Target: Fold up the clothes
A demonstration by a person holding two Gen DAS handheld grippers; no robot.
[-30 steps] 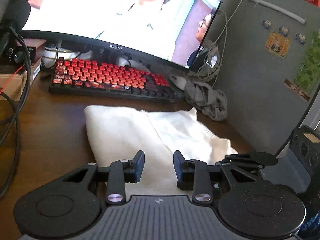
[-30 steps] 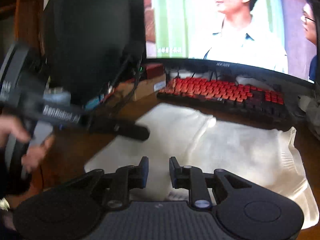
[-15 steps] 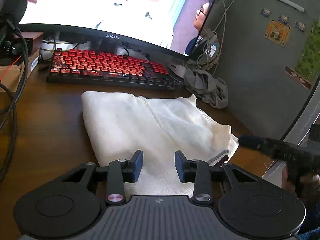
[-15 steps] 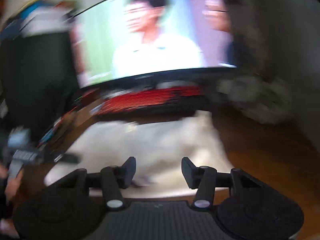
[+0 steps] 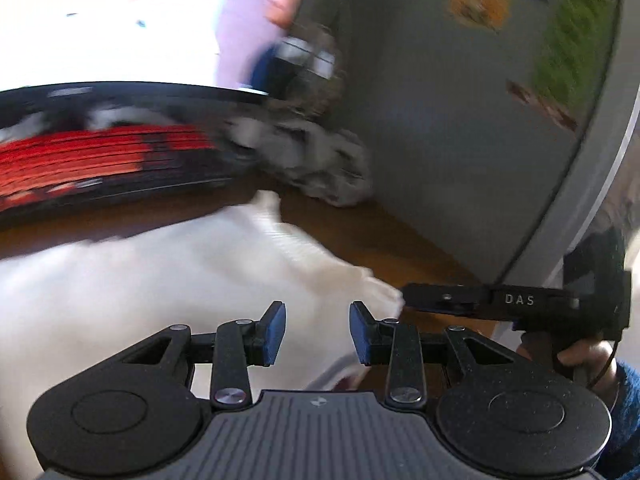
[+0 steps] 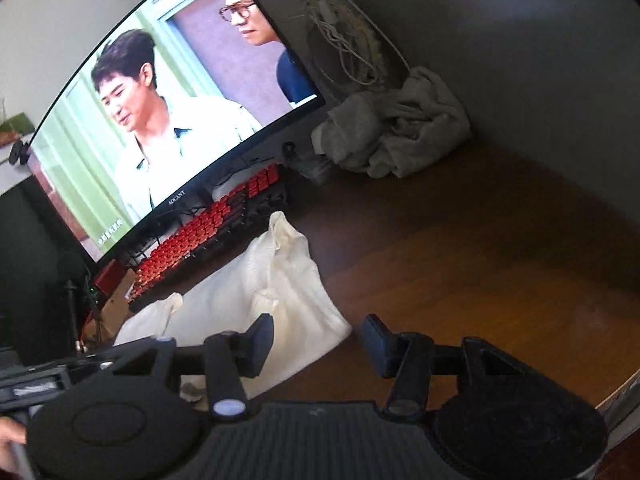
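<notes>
A folded white garment (image 6: 280, 292) lies on the brown wooden desk (image 6: 480, 280), its far edge just in front of a keyboard with red keys (image 6: 200, 236). In the left wrist view the same white garment (image 5: 160, 300) is smeared by motion blur and fills the lower left of the picture. The left gripper (image 5: 317, 332) hovers over the near part of the garment with its jaws a moderate gap apart and nothing between them. The right gripper (image 6: 316, 344) sits at the garment's near right corner, jaws spread wide and empty; its left finger stands over the cloth and its right finger over bare wood. In the left wrist view the right gripper (image 5: 408, 294) also shows from the side, its tip touching or just beside the right edge of the garment, with the person's hand (image 5: 580, 360) on its handle and a blue sleeve (image 5: 624, 420) below. Behind the keyboard stands a wide curved monitor (image 6: 160, 120) showing a video. To the right of the monitor a crumpled grey cloth (image 6: 392, 132) lies in the back corner of the desk, with a tangle of pale cords (image 6: 344, 40) above it. A grey panel (image 5: 460, 140) with blurred pictures stuck on it borders the desk on the right.
</notes>
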